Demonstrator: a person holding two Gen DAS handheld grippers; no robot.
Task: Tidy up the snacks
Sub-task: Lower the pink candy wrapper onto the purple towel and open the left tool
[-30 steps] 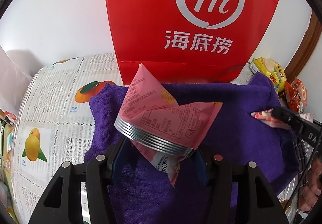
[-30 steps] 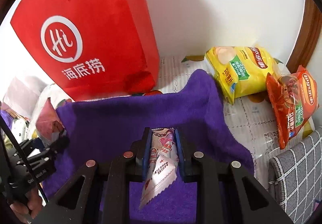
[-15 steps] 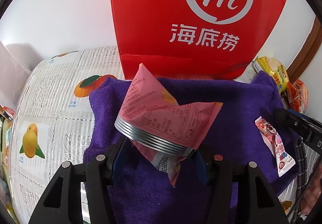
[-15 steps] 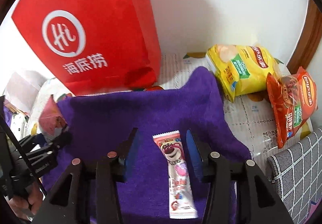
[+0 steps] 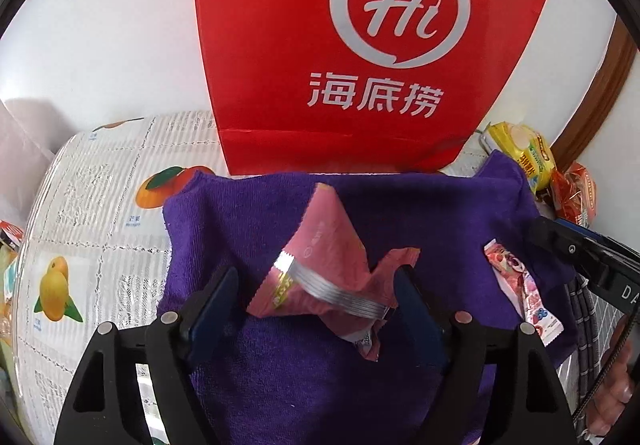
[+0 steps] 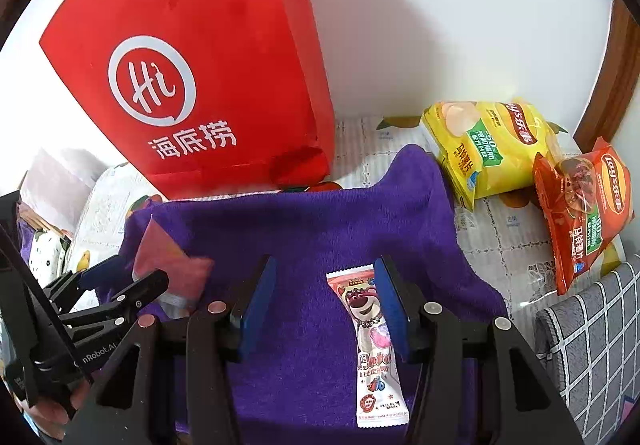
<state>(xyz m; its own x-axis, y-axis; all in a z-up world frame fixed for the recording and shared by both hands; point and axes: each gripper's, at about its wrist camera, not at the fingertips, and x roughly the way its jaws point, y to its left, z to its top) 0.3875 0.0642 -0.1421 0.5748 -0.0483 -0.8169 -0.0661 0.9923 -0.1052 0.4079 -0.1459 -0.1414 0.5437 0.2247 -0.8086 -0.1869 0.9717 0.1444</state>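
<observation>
On my left camera, the left gripper (image 5: 316, 297) sits low in the frame with its jaws apart; they have just been opening, and the pink packet (image 5: 328, 277) lies crumpled on the purple towel (image 5: 432, 229) between them, its right corner right against the right pad, clear of the left one. I can't tell whether that corner actually touches.

On my right camera, the right gripper (image 6: 324, 305) also stands with jaws apart, having just opened, and the long candy wrapper (image 6: 374, 341) with the cartoon bear lies flat on the towel just beside the right pad, off centre in the gap.

Only the right camera shows the bear print and lettering; the left camera catches that wrapper merely as a strip at its right edge. The right camera sees the pink packet partly behind the left gripper at its lower left.

Farther back, a red paper bag (image 5: 368, 45) stands behind the towel. The yellow chip bag (image 6: 488, 141) and orange chip bag (image 6: 584, 213) show fully in the right view, squeezed at the left view's right edge. The fruit-print tablecloth (image 5: 92, 229) fills the left view's left side.
</observation>
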